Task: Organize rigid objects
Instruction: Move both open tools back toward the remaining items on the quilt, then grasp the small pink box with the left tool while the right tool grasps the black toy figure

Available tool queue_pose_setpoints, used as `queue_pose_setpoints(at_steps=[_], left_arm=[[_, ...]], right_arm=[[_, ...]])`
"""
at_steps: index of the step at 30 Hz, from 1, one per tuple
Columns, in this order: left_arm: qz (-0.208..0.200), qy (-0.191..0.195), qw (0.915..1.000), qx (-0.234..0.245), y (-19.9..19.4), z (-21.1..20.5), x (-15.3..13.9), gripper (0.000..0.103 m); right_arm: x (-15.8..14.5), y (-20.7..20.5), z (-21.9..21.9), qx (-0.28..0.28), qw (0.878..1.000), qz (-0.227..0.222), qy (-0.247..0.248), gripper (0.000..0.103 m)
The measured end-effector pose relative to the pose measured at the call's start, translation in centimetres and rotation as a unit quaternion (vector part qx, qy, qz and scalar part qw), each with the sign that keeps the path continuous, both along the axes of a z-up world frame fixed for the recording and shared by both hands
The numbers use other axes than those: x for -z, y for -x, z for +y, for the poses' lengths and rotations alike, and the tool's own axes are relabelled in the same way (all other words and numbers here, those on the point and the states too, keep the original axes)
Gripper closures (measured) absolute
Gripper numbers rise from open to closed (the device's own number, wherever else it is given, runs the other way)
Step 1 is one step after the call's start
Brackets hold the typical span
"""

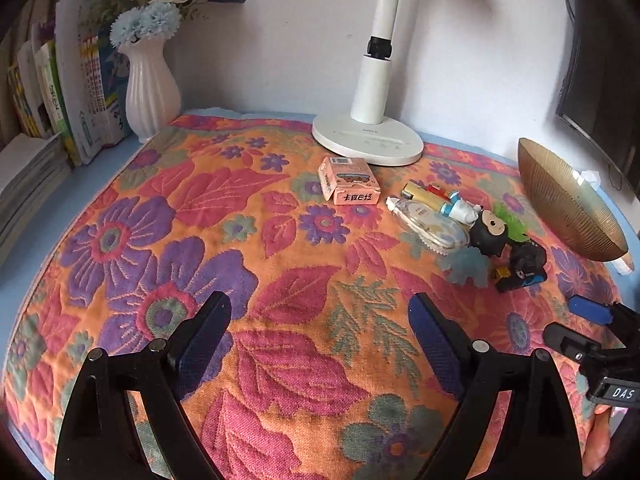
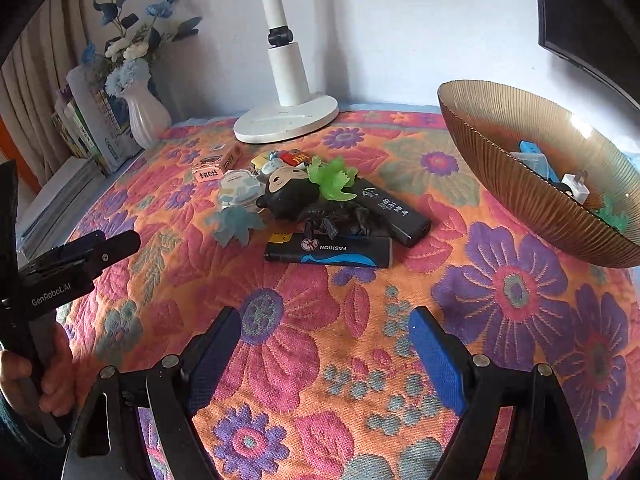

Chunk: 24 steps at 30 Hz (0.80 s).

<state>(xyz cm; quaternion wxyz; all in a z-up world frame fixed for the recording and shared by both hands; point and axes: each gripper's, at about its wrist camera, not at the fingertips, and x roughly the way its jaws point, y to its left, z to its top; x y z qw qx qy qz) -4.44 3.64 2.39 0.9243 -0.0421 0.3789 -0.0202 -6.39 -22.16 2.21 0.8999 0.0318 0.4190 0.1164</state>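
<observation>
Left tongs [image 1: 320, 320] spread wide, nothing between the pads, poised over bare floral cloth [image 1: 280, 264] on the table. Right tongs [image 2: 326, 332] likewise spread and empty, over the same cloth; in the left wrist view only their tip shows, cut off at the 3 o'clock edge.

Task items sit in one cluster at 12 o'clock from the right tongs:
- Two black lighters: one printed FASHION [image 2: 328, 251] nearest the tongs, a second [image 2: 394, 212] at 2 o'clock from it, its far end hidden under the green plastic leaf [image 2: 332, 178]
- One black round-headed figurine [image 2: 286, 192], lying against a dark toy [image 2: 340, 216] whose shape is hard to make out
- One pale blue leaf [image 2: 234, 224] at 9 o'clock of the cluster
- One clear tape dispenser [image 1: 430, 224], partly covered by the figurine in the right wrist view
- Small coloured pieces behind [image 1: 432, 196]; count uncertain, they overlap
- One pink box [image 1: 346, 184], set apart at 10 o'clock of the cluster

One ribbed amber bowl [image 2: 500, 168] stands at 2 o'clock from the right tongs, its right rim cut off by the frame. Inside: a white plug, blue pieces and a green piece, mostly hidden by the wall.

One white lamp base [image 1: 368, 142] stands at the far side, its head out of frame. One white vase [image 1: 150, 92] with flowers, and books [image 1: 52, 92], stand at 10 o'clock
</observation>
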Motion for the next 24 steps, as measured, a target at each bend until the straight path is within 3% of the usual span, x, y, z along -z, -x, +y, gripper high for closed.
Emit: queue_pose_setpoints(at_steps=[3,7,10,11,12,15,18,23,24], left_arm=[[0.022,0.019,0.9995,0.011,0.6,0.1,-1.8,0.015],[-0.021,0.035,0.9985,0.037,0.5,0.0,-7.2,0.015],[-0.029,0.036,0.9972,0.059,-2.4,-0.7,-9.3,0.015],[-0.025,0.031,0.9972,0.064,-3.8,-0.9,-9.2,0.015],[-0.014,0.022,0.9979,0.060,-5.4,-1.1,-8.7,0.015],[0.013,0.027,0.9975,0.065,-9.1,-1.2,-6.5,0.024],[0.037,0.019,0.9969,0.067,-11.9,-1.5,-4.0,0.024],[0.076,0.020,0.9941,0.075,-14.9,-2.5,-0.6,0.024],[0.078,0.019,0.9941,0.073,-15.3,-2.7,-0.2,0.029]], right_arm=[[-0.9,0.1,-1.3,0.007,0.999,0.019,-0.032,0.019],[-3.8,-0.7,-2.4,0.020,0.999,0.015,-0.044,0.020],[-4.9,-2.3,-1.4,0.014,1.000,0.010,-0.023,0.029],[-4.7,-2.8,-0.9,0.007,1.000,0.011,-0.010,0.039],[-4.3,-3.3,-0.3,0.003,1.000,0.013,0.005,0.042],[-2.4,-4.0,0.3,0.005,0.999,0.031,0.021,0.043],[-1.4,-4.4,-0.2,-0.001,0.999,0.034,-0.023,0.043],[-0.9,-6.7,0.0,0.008,0.999,0.035,-0.025,0.045],[-0.6,-7.1,0.3,0.012,0.999,0.041,-0.015,0.048]])
